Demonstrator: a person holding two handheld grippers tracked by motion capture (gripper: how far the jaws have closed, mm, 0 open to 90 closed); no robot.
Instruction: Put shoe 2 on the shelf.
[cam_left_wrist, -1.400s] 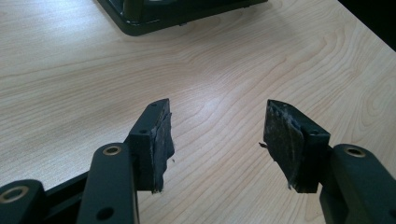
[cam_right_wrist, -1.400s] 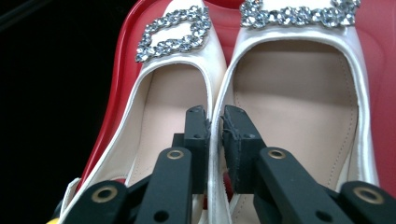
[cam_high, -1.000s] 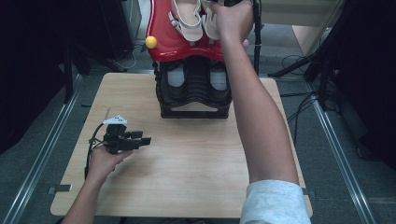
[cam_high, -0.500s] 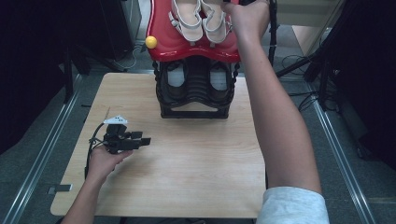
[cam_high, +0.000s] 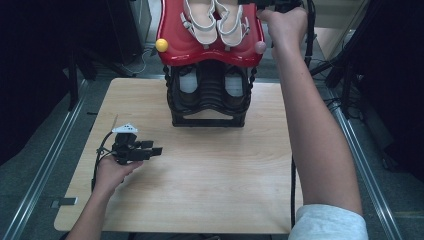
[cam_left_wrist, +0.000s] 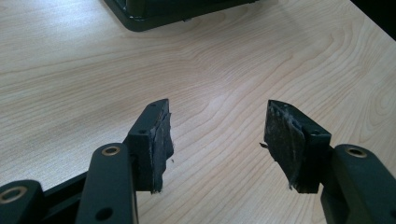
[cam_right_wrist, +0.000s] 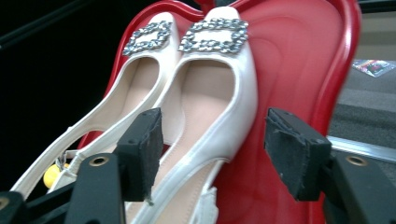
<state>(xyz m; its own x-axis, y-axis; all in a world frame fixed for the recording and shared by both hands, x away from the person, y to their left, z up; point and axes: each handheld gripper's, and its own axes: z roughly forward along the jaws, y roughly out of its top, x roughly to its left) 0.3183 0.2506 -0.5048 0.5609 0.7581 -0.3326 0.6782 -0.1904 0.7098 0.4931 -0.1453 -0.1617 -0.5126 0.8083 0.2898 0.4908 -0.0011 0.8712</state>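
right gripper view looked down on a pair of glossy white shoes (cam_right_wrist: 205, 112), pointed at the toe, each with a square rhinestone buckle (cam_right_wrist: 214, 35) and a thin slingback strap, their insoles a soft beige. the pair lay side by side, touching, on the red tray (cam_right_wrist: 289, 70), a smooth moulded plastic shelf with a raised, curved rim. the right gripper (cam_right_wrist: 214, 154) hung just above the heel end of the nearer shoe, its jaws spread wide with nothing between them, the black pads rough and frayed at the edges. in the high view the shoes (cam_high: 215, 22) sat at the top of the frame on the tray (cam_high: 172, 47), which capped a black shoe rack (cam_high: 209, 95) of ribbed plastic holding another dark pair on a lower tier. a yellow knob (cam_high: 161, 45) and a pink knob (cam_high: 260, 47) stood at the tray's front corners. the right hand (cam_high: 285, 25) reached past the tray's right edge, its forearm stretched over the table. the rack stood at the far side of a pale wooden table (cam_high: 210, 190) with a fine grain. the left gripper (cam_high: 150, 151) rested low over the table's near left part, well apart from the rack, held by the left hand (cam_high: 112, 172). left gripper view showed its jaws parted wide over bare wood, the worn pads (cam_left_wrist: 161, 140) empty.
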